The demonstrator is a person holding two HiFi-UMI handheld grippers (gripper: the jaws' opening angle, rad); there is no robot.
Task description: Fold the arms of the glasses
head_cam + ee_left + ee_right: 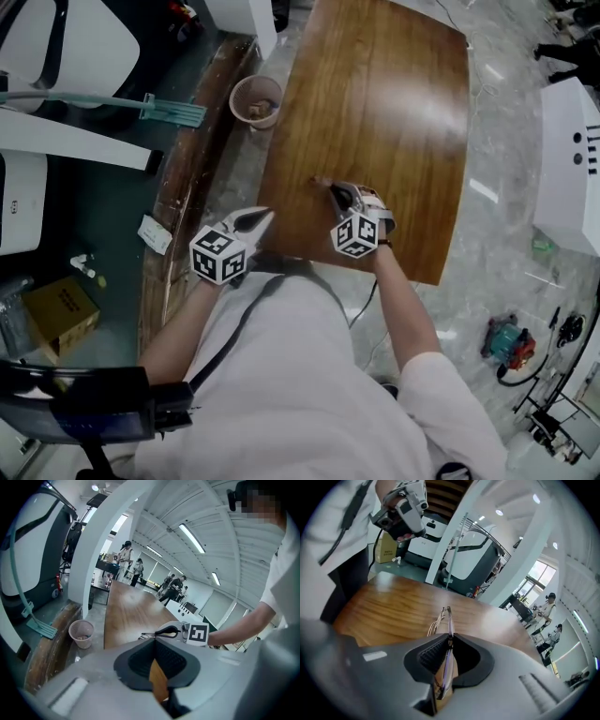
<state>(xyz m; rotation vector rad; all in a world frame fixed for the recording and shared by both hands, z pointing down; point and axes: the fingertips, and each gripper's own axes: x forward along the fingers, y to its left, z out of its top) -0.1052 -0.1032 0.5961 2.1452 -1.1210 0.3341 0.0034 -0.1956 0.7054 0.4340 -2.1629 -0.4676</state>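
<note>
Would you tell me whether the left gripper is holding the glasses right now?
No, the left gripper is shut on nothing, while the right gripper clamps the glasses.

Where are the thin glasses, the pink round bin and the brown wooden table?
thin wire-framed glasses [449, 620], right gripper view, on the thin frame.
pink round plastic bin [81, 642], left gripper view, on its side wall.
brown wooden table [394, 112], head view, on the bare top.

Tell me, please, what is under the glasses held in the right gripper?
The wooden table lies under the glasses, which the right gripper is shut on. Whether they touch it is unclear; the gripper's body covers the table nearest the camera.
</note>
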